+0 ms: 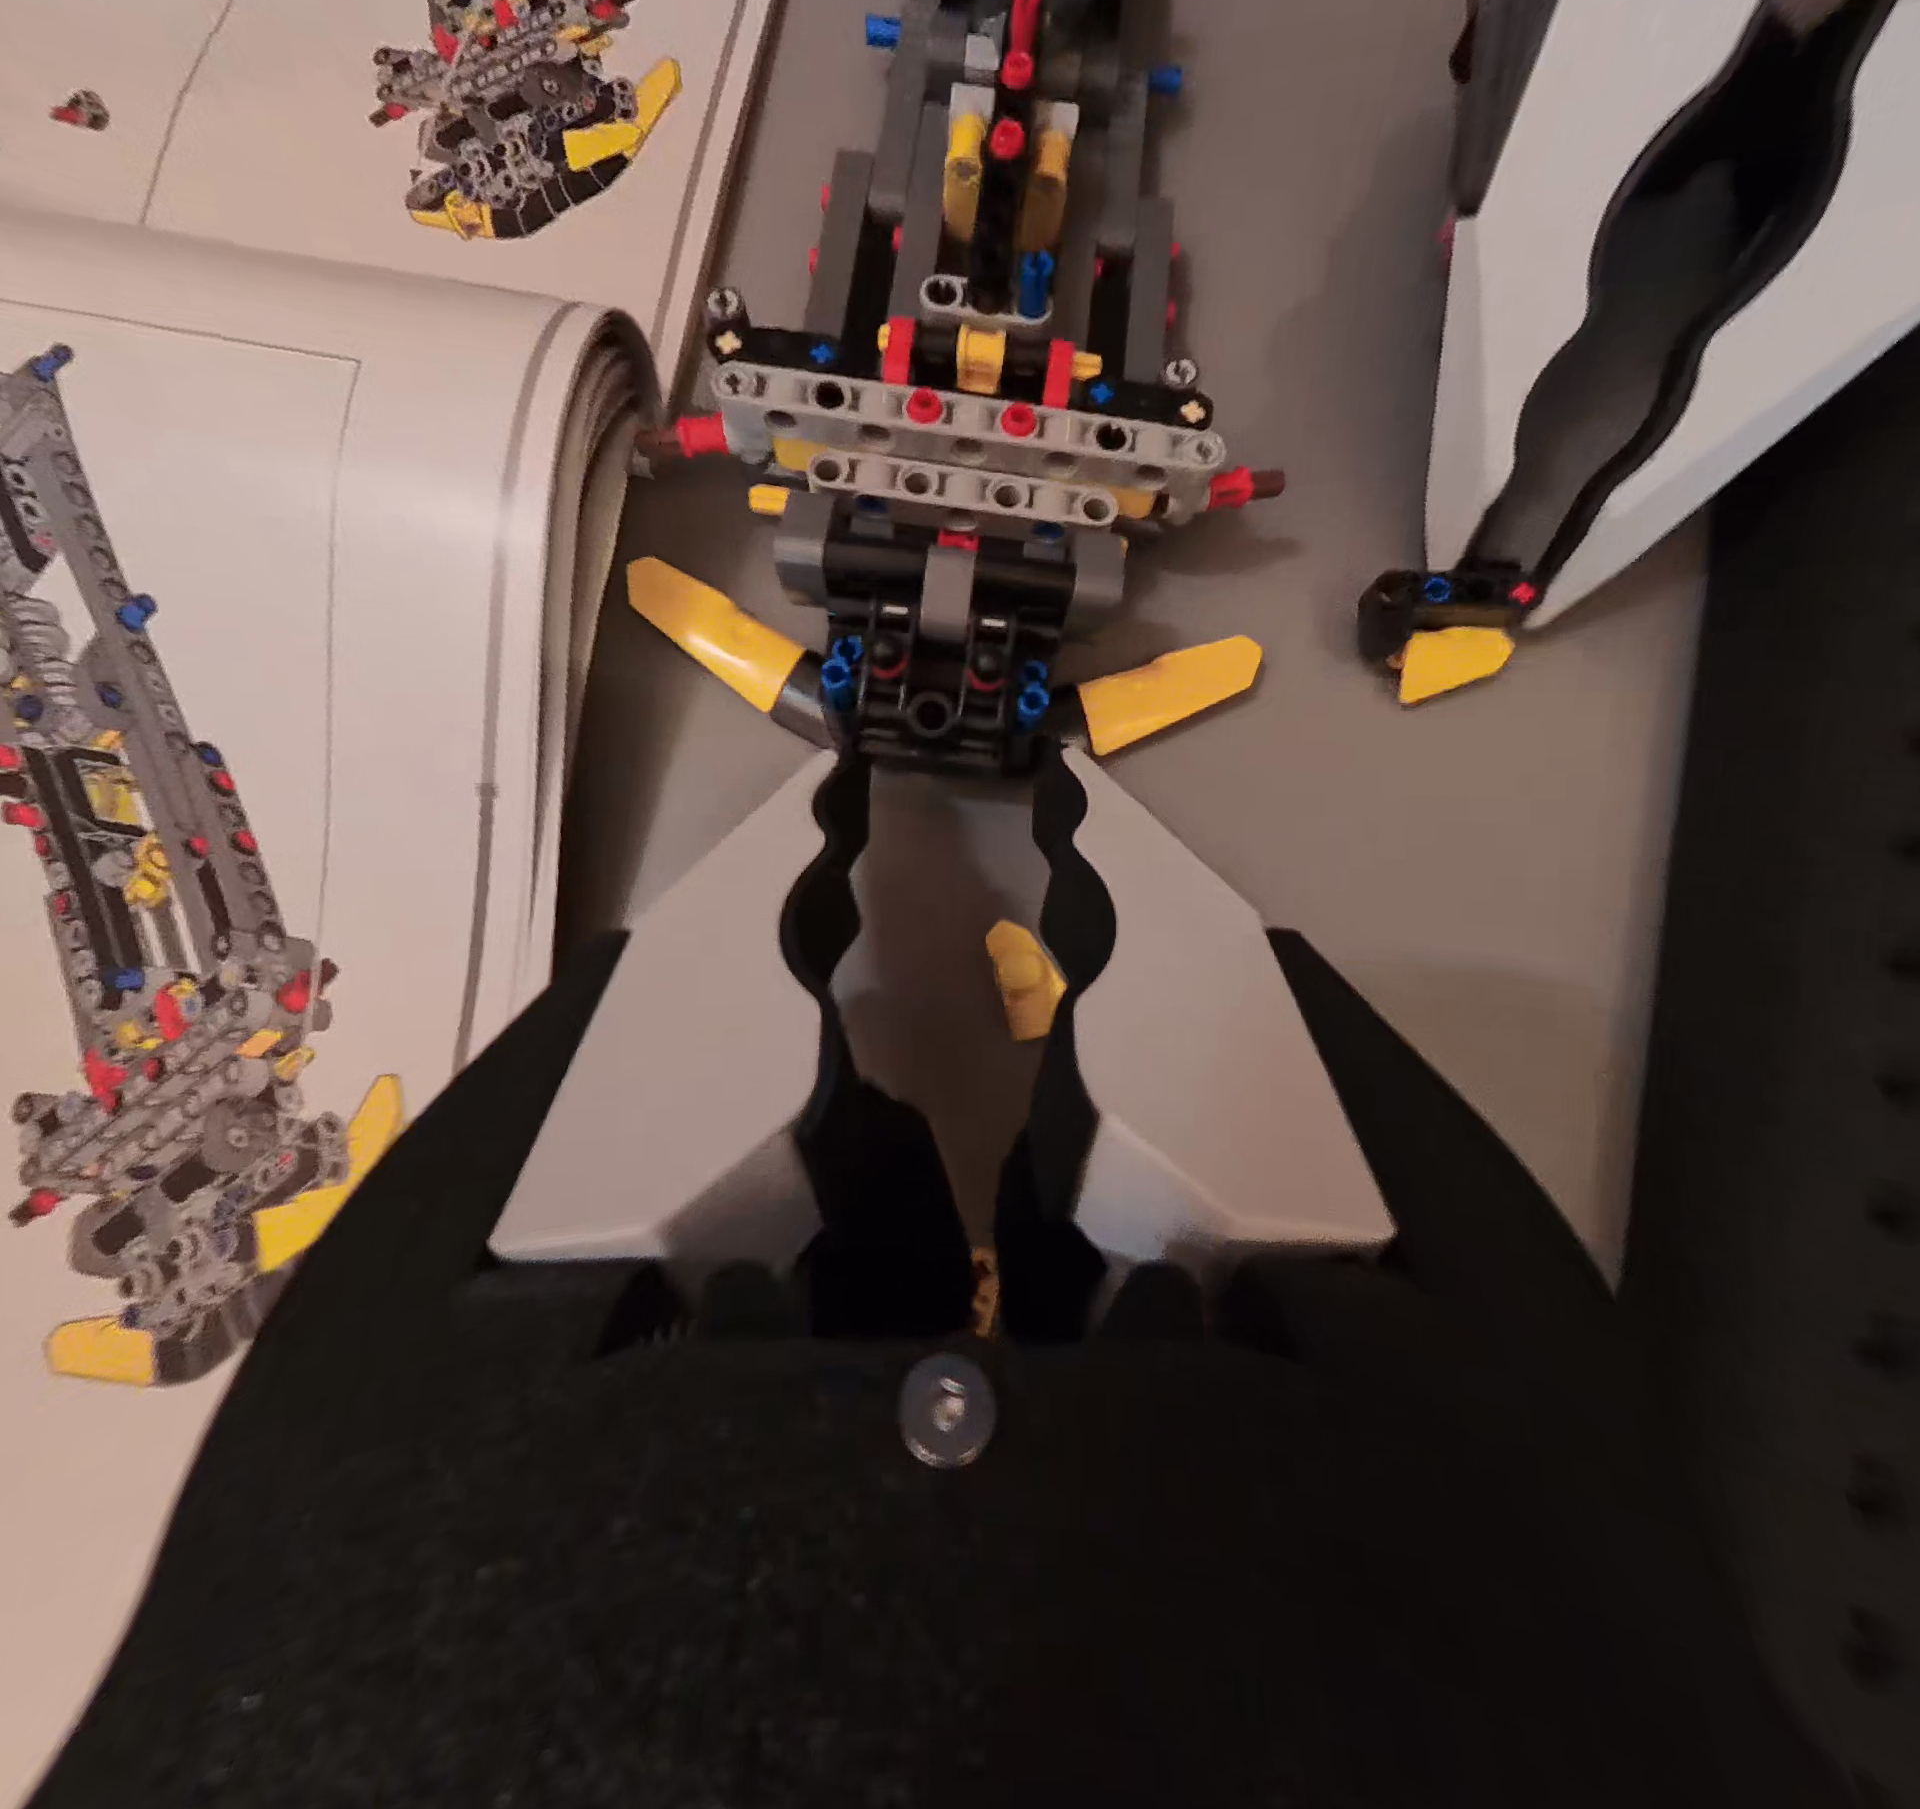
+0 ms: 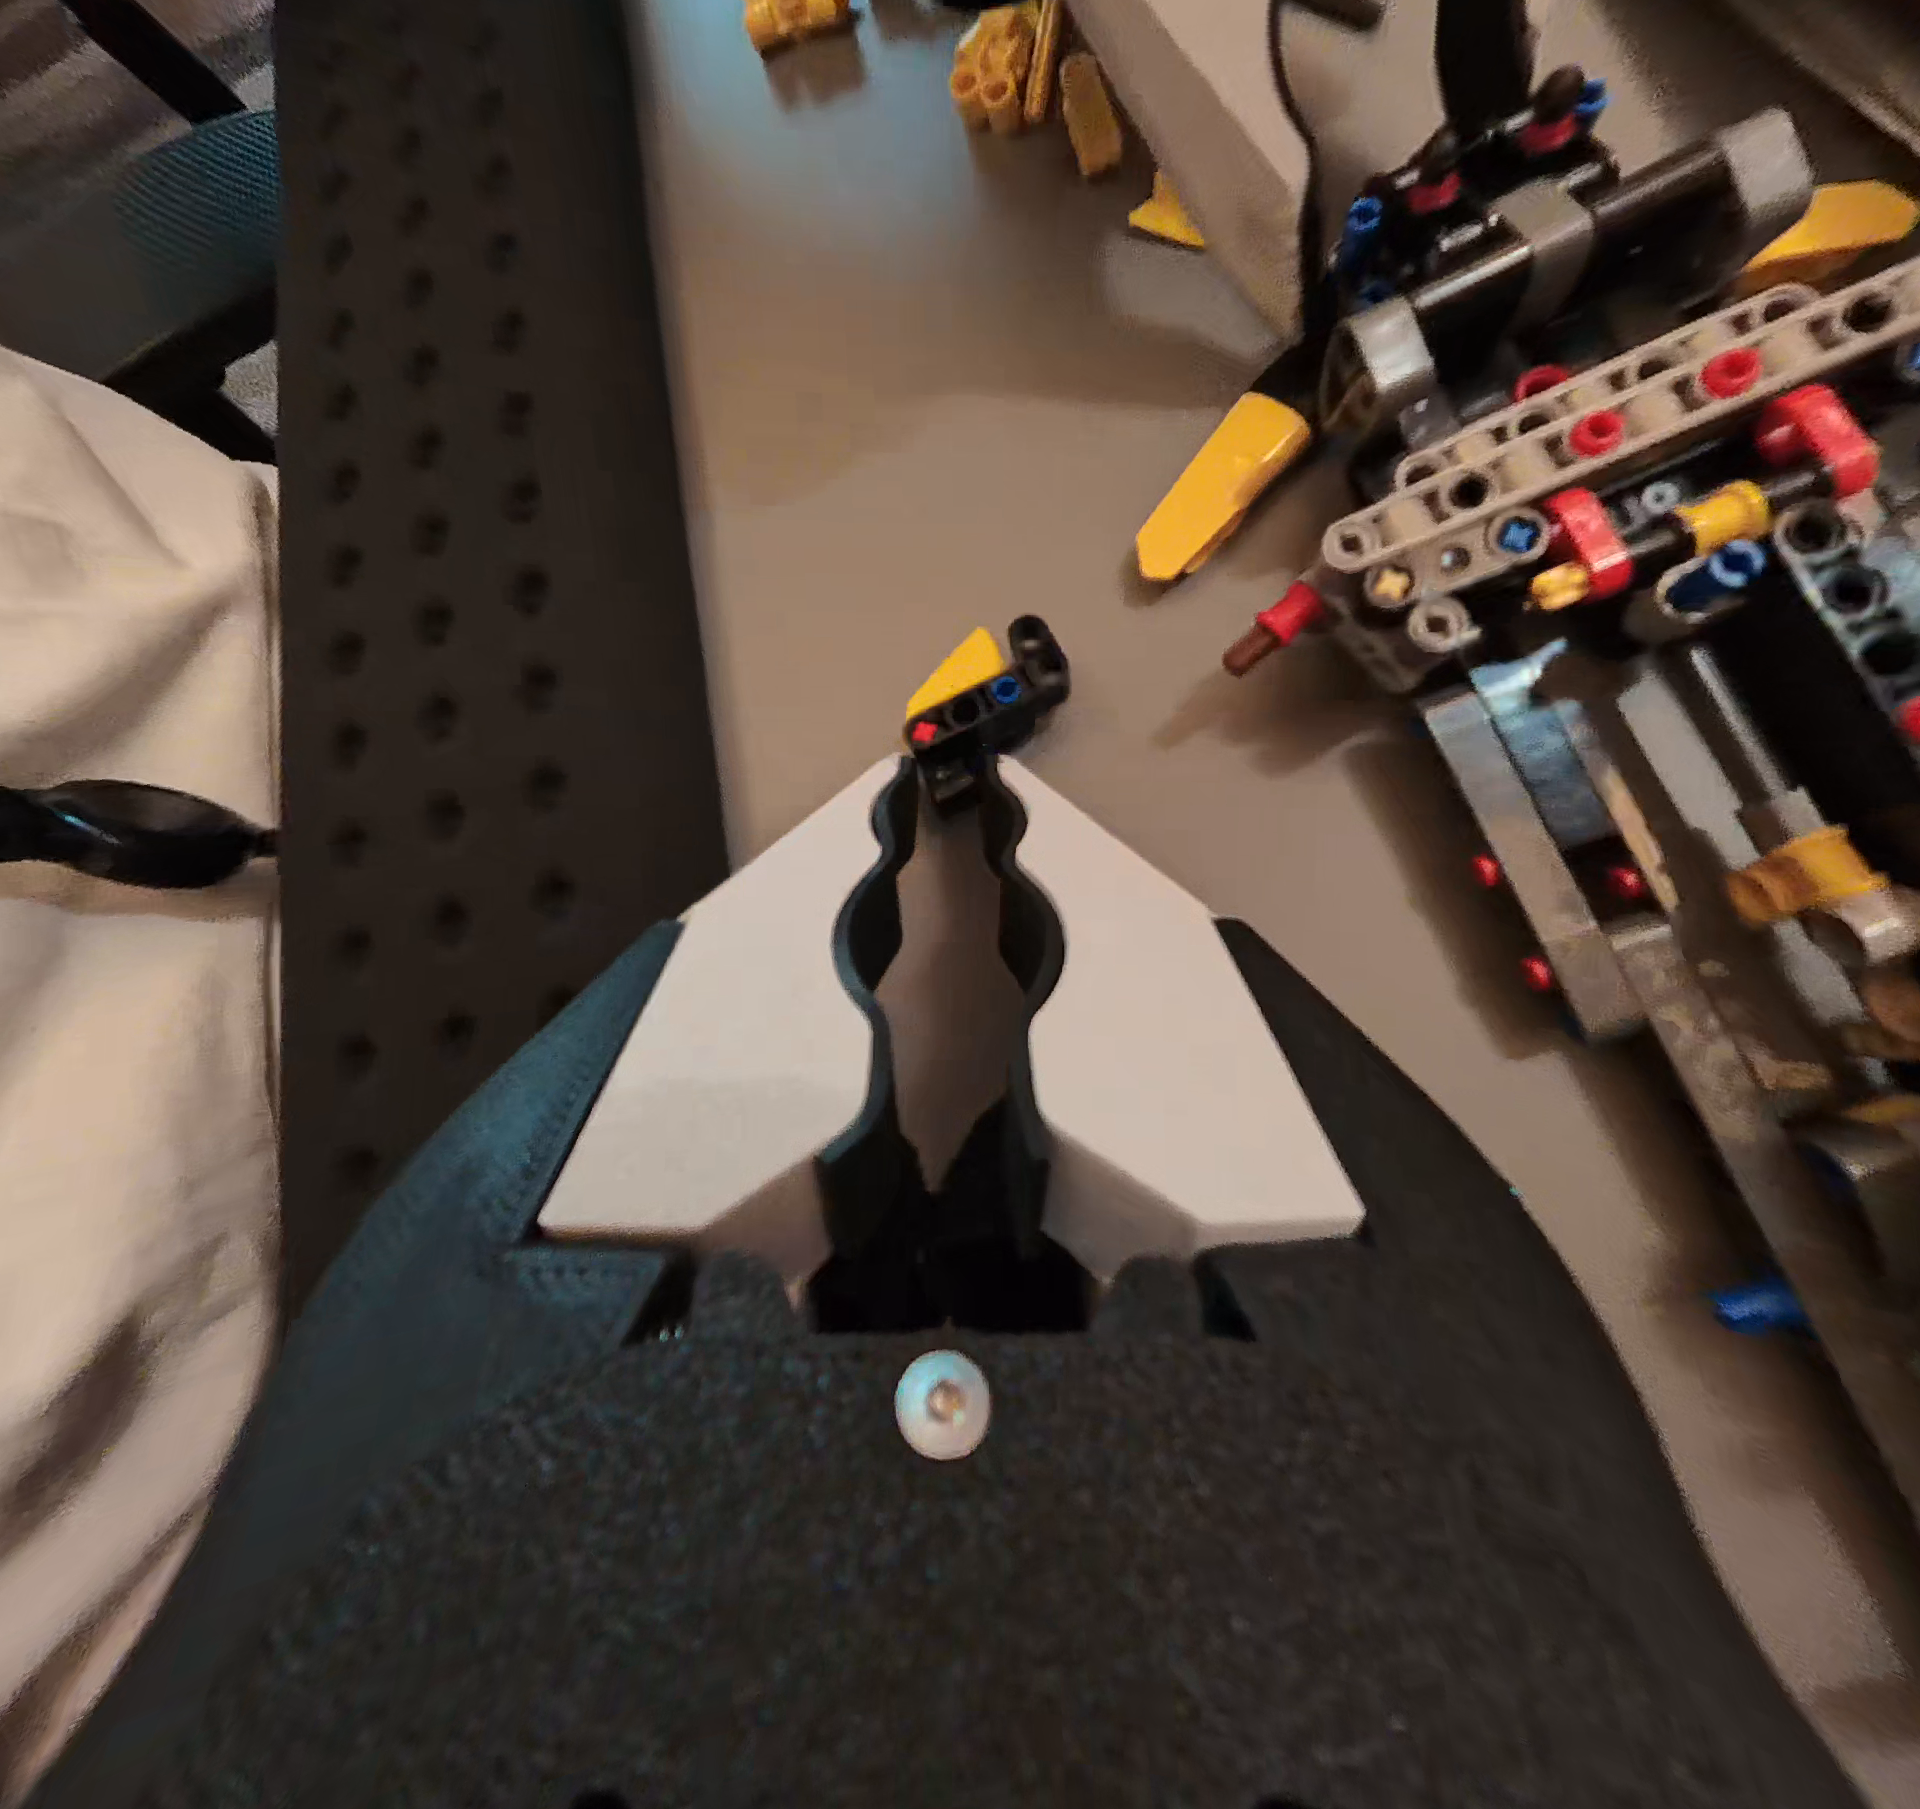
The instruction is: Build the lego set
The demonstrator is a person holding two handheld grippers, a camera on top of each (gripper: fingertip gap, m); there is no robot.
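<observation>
A long grey, black and yellow Lego model [image 1: 966, 429] lies on the grey table, with two yellow wing panels at its near end. My left gripper [image 1: 940, 772] is shut on the model's black end block [image 1: 935, 689]. A loose yellow piece [image 1: 1023, 975] lies on the table between the fingers. My right gripper [image 2: 951, 772] is shut on a small black sub-assembly with a yellow panel [image 2: 982, 694], held just above the table to the left of the model [image 2: 1621, 512]. The right gripper also shows in the left wrist view [image 1: 1455, 627], holding that sub-assembly.
An open instruction booklet [image 1: 312, 616] lies left of the model. Several loose yellow pieces [image 2: 997, 66] lie at the far end of the table. A black perforated strip [image 2: 457, 512] runs along the table's left edge, with pale cloth [image 2: 114, 720] beyond it.
</observation>
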